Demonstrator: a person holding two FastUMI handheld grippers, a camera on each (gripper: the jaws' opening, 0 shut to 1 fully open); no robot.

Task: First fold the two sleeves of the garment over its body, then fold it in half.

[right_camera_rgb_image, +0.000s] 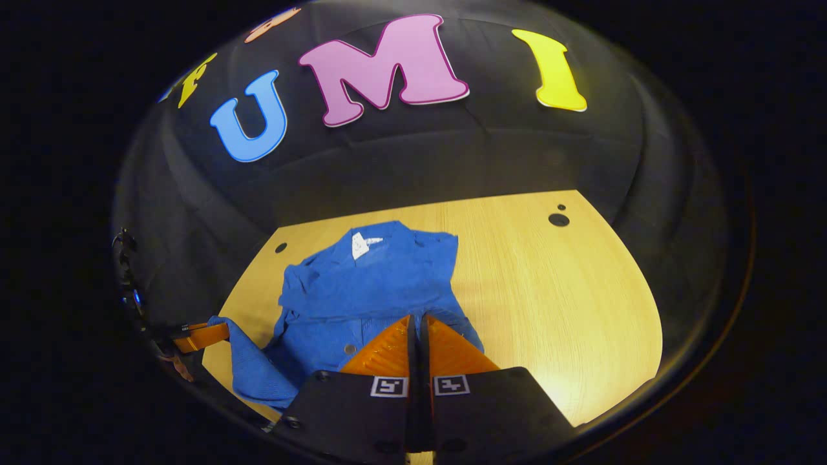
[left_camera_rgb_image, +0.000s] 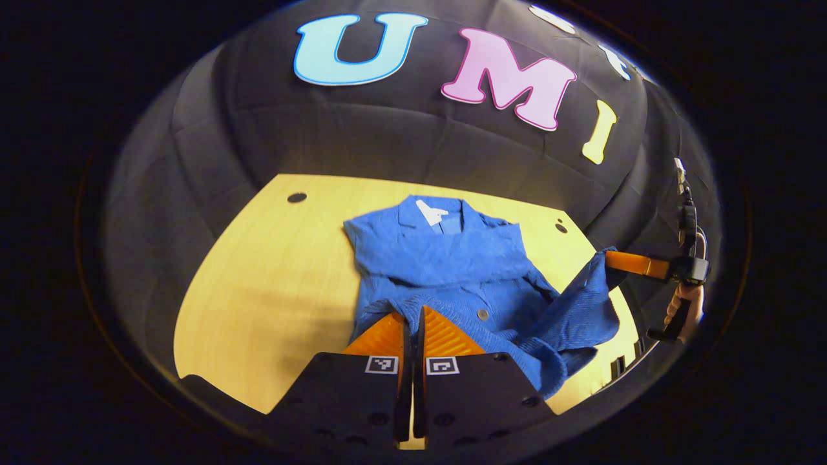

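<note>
Two grippers grip the hem end of a blue shirt (left_camera_rgb_image: 446,258) that lies on a wooden table (left_camera_rgb_image: 271,284). Its collar, with a white label (left_camera_rgb_image: 431,212) inside, points toward the booth's black wall, and both sleeves are already folded across the body. In the left gripper view, the left gripper (left_camera_rgb_image: 414,314) has its jaws pressed together on the shirt's near edge, just beside a button (left_camera_rgb_image: 482,314) on the front. Off to the shirt's right in that view, the other gripper holds up a corner of the cloth clear of the table, with a hand (left_camera_rgb_image: 686,303) on its handle. In the right gripper view, the right gripper (right_camera_rgb_image: 417,321) also has its jaws together; blue cloth runs up to its fingertips, and it seems pinched there, though the contact itself is hidden. A round dark hole (right_camera_rgb_image: 559,219) sits in the table well away from the shirt.
</note>
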